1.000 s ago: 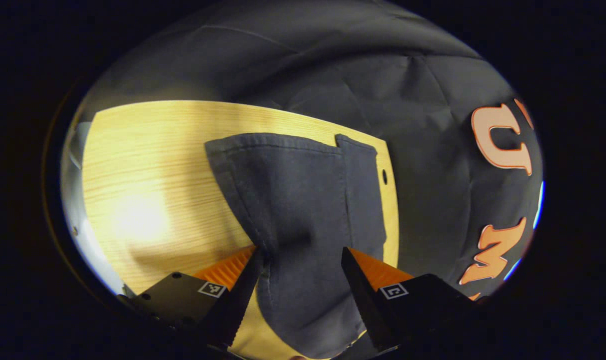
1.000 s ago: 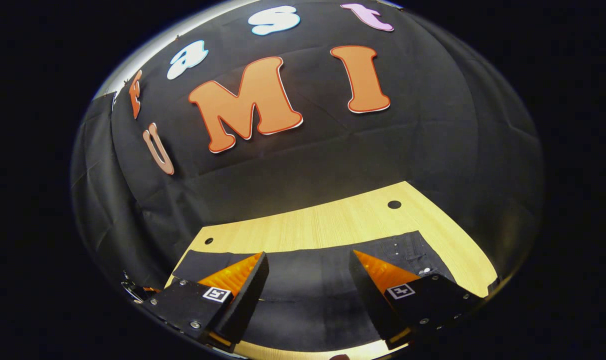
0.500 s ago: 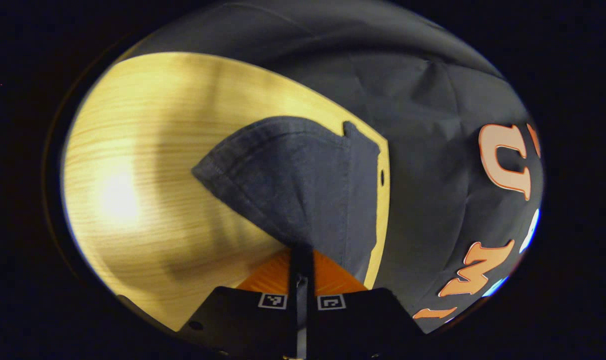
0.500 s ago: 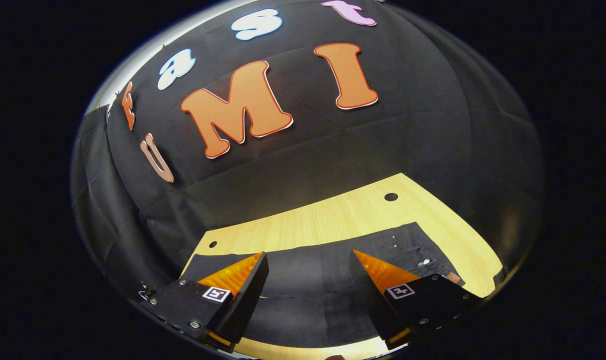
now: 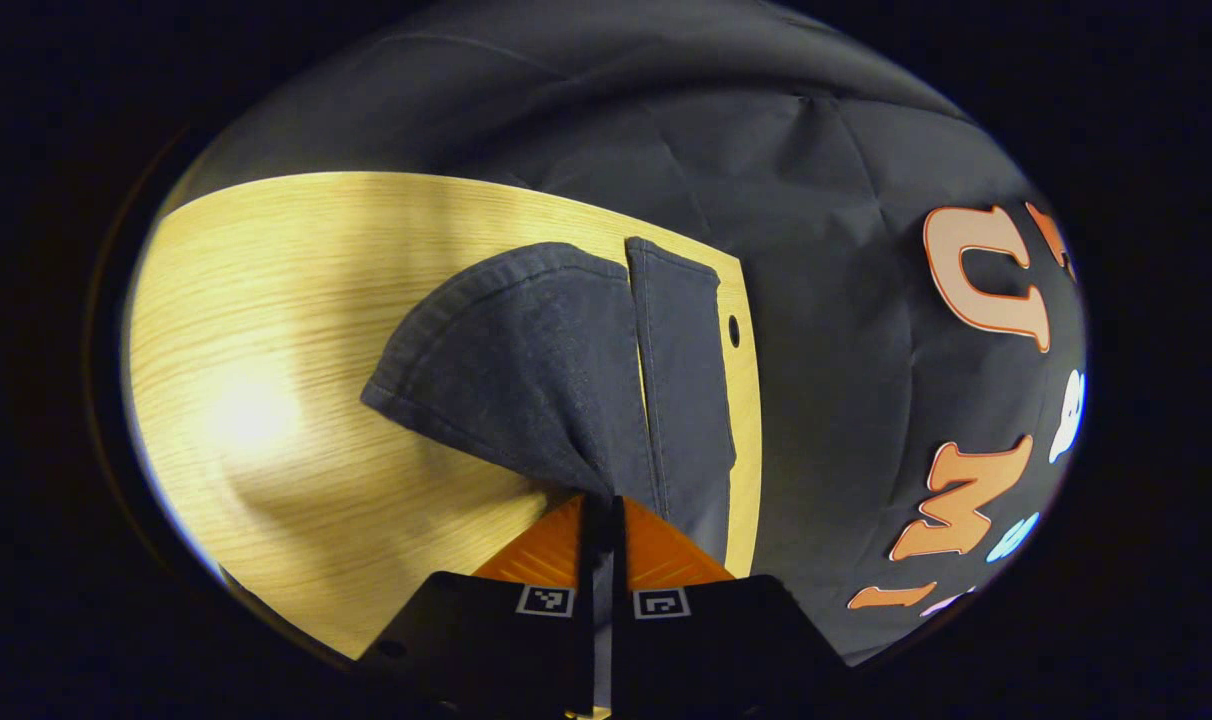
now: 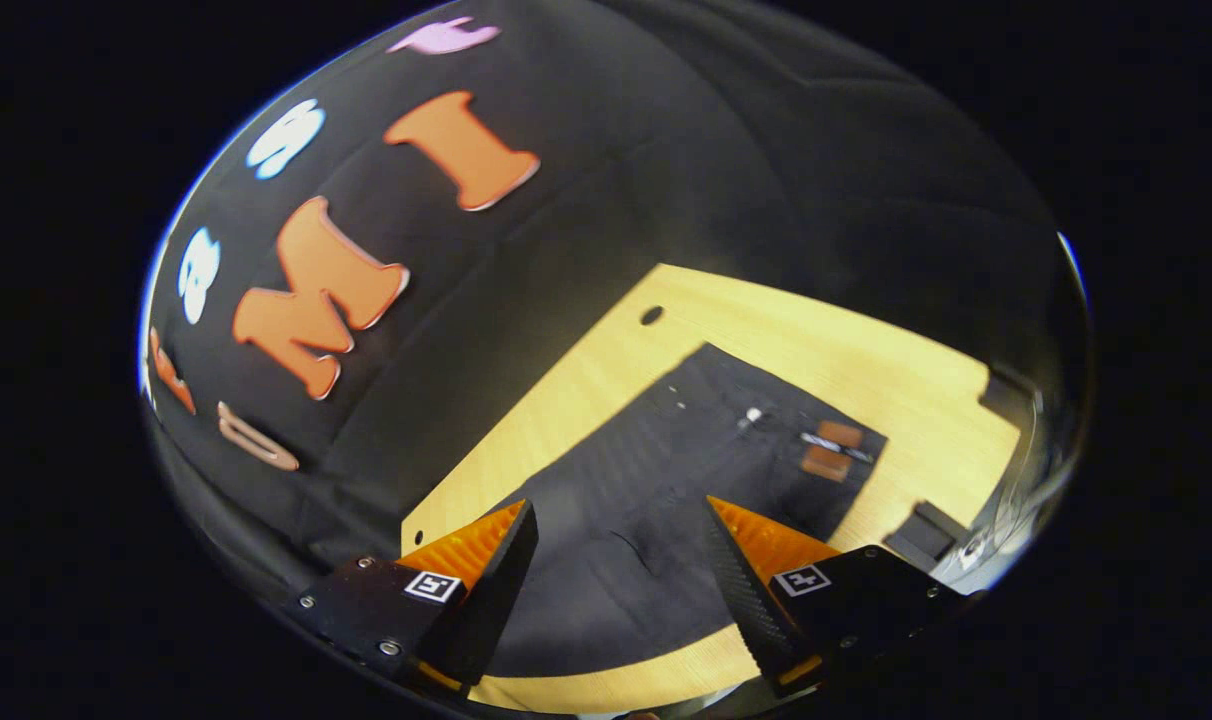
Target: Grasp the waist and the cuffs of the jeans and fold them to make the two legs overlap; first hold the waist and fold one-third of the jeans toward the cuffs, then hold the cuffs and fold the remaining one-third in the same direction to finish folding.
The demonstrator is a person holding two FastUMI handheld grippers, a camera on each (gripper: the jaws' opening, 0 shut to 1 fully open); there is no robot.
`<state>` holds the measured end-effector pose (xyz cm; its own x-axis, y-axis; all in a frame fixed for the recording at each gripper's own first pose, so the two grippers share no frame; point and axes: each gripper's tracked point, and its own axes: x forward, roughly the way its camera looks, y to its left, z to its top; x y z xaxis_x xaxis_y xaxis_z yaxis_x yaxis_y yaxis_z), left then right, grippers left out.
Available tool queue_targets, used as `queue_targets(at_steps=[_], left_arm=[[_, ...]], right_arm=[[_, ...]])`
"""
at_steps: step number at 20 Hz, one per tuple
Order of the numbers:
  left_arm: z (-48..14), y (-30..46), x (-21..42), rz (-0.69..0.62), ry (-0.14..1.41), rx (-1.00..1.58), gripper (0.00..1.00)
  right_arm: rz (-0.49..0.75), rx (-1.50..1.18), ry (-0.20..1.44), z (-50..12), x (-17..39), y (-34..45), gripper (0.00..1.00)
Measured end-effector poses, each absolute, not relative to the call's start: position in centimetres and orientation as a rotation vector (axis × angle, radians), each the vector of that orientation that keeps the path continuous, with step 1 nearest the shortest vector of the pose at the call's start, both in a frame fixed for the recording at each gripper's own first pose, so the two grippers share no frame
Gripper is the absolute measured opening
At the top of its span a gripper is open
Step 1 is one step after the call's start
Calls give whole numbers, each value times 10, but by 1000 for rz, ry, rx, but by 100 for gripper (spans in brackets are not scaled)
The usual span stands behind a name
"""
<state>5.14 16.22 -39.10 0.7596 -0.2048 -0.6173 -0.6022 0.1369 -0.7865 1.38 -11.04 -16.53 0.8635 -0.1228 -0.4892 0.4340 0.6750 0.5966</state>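
Dark jeans lie on a light wooden table (image 5: 266, 300). In the left gripper view my left gripper (image 5: 602, 515) is shut on the near leg's cuff (image 5: 526, 370), whose hem curls up off the wood; the second leg's cuff (image 5: 681, 380) lies flat just to its right. In the right gripper view my right gripper (image 6: 616, 560) stands open above the jeans' legs (image 6: 606, 540), nothing between its fingers. Farther along, the waist (image 6: 766, 430) with a metal button and a brown patch lies flat on the table (image 6: 866, 370).
The table has a small round hole (image 5: 734, 330) near its far edge, and another hole (image 6: 651, 315) appears in the right gripper view. The booth's black cloth wall (image 5: 846, 300) hangs close behind. A dark object (image 6: 926, 530) sits by the table's edge beyond the waist.
My left gripper went from open around the cuff to shut on it, and the cuff has lifted and curled. My right gripper stayed open but swung round, bringing the waist into view.
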Motion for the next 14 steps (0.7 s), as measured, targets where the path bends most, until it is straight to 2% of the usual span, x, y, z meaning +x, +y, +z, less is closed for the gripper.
queue_targets(at_steps=[5,9,14], left_arm=[[-383,158,46,319,719,-1420,7],[-378,157,46,320,722,-1403,7],[-376,155,48,323,724,-1407,7]], right_arm=[[-448,917,571,-240,-19,-149,98],[-510,925,676,-286,-11,-159,99],[-556,950,715,-309,2,-181,99]])
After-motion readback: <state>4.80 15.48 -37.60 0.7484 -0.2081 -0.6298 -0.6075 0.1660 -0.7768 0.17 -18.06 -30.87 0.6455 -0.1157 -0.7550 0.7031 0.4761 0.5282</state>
